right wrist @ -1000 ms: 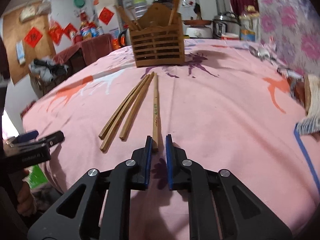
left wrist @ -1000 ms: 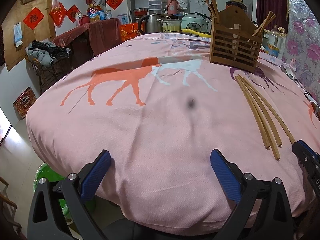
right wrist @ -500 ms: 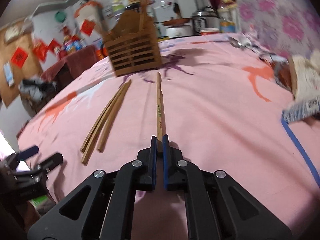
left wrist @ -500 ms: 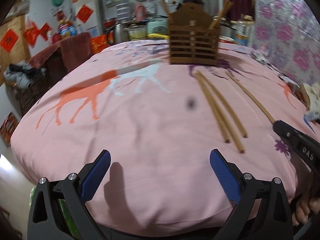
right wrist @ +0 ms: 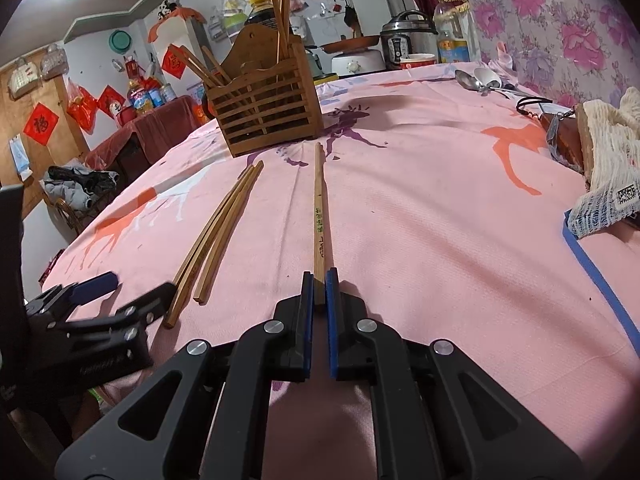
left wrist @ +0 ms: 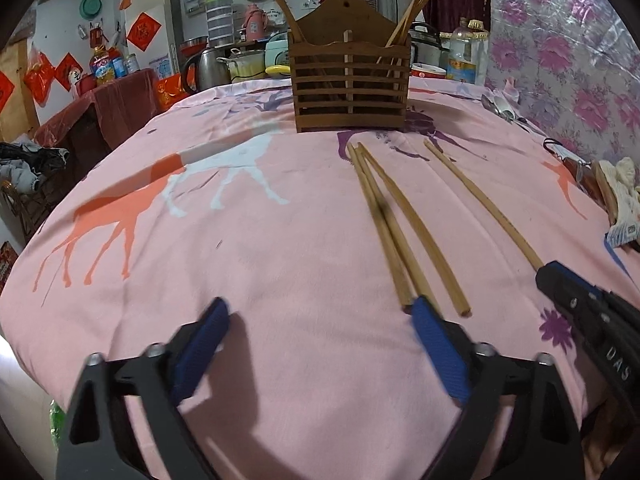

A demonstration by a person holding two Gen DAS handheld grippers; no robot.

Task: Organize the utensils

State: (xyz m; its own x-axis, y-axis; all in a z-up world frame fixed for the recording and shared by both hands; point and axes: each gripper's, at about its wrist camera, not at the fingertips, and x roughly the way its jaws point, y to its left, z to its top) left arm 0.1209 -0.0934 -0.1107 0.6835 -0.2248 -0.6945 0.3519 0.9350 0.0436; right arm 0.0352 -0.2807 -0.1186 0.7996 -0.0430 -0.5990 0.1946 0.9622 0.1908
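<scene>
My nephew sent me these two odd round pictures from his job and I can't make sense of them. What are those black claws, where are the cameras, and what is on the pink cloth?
The claws are two hand-held grippers, each with a wide-angle camera looking along its fingers, hence two round pictures.

Left camera: the left gripper is open, holding nothing. Three loose chopsticks lie ahead of it on the pink tablecloth.

Right camera: the right gripper is shut on the near end of a single chopstick, whose length appears to lie along the cloth.

Behind stands a wooden slatted holder with more chopsticks inside. Spoons lie far right.
</scene>
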